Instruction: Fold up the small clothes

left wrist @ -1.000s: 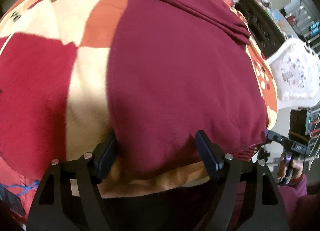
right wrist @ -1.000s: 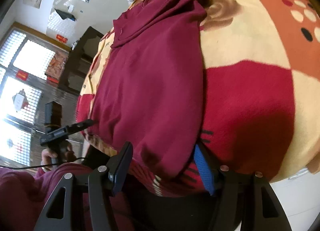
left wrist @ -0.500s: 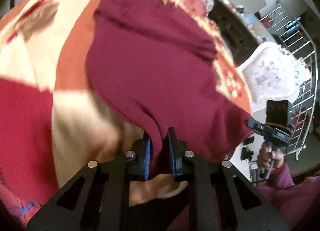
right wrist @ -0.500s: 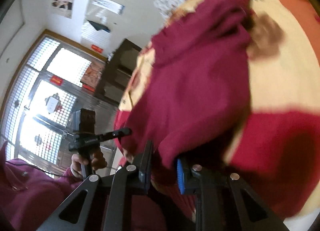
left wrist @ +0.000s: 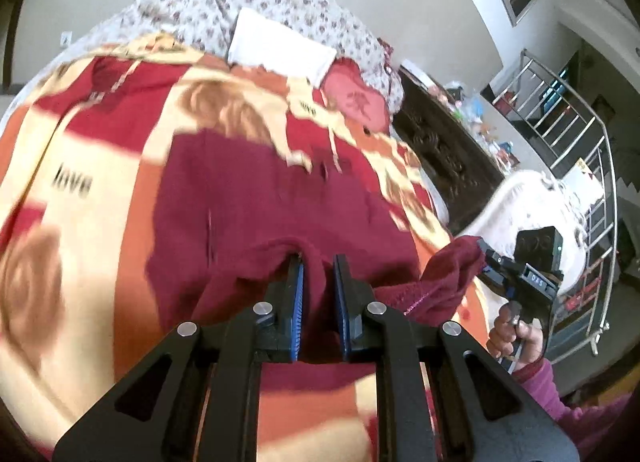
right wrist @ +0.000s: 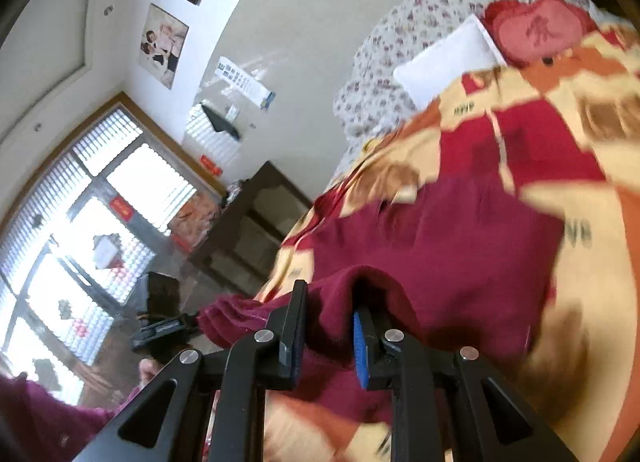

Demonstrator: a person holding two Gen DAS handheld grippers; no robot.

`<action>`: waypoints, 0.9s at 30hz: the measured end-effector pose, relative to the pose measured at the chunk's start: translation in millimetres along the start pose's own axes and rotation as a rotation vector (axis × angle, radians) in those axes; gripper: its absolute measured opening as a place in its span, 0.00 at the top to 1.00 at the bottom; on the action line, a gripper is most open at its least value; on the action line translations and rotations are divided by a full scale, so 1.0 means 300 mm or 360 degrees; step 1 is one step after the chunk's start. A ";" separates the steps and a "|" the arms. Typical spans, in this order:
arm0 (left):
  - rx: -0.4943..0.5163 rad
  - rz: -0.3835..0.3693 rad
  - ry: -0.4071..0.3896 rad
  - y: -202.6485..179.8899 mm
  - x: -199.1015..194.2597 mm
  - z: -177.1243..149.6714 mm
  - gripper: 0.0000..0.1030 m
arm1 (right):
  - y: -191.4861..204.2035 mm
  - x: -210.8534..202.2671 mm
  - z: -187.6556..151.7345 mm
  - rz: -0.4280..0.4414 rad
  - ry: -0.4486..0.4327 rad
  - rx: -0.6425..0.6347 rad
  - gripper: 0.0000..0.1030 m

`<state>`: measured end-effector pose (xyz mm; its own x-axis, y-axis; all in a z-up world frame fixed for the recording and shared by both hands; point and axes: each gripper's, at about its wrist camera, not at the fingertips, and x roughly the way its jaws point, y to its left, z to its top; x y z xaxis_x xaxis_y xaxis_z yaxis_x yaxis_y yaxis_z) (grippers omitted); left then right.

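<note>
Maroon garment [left wrist: 256,197] lies on the patterned blanket [left wrist: 80,165], its near edge raised off that blanket; left tongs [left wrist: 318,262] and right tongs [right wrist: 330,298] each pinch a hem corner.

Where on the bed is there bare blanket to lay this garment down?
Bare blanket lies left of the garment, by the "love" print, and right of it in the right view. It is crowded at the pillows, and both grippers pinch the near hem.
</note>
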<state>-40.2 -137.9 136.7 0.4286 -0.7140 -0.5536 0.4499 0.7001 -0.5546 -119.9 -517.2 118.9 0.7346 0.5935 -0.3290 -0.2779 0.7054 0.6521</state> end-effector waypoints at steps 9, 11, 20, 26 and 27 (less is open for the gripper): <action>-0.0096 0.0231 -0.0013 0.199 0.278 0.248 0.88 | -0.304 0.258 0.210 -0.0350 0.0055 0.0218 0.81; -0.0143 0.0269 -0.0028 0.234 0.274 0.265 0.84 | -0.353 0.295 0.221 -0.0404 0.0106 0.0248 0.76; 0.0061 0.0427 -0.0088 0.149 0.173 0.268 0.37 | -0.163 0.162 0.240 -0.0429 0.0040 -0.0095 0.40; 0.0148 0.0575 0.0029 0.113 0.365 0.207 0.37 | -0.166 0.343 0.163 -0.0688 0.0229 -0.0273 0.51; 0.0139 0.0594 0.0030 0.125 0.394 0.205 0.37 | -0.189 0.356 0.152 -0.0705 0.0229 -0.0264 0.51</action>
<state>75.5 -196.8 88.5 0.5613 -0.4093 -0.7193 0.3311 0.9076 -0.2580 2.5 -511.6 77.9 0.7146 0.2621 -0.6486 -0.0619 0.9472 0.3146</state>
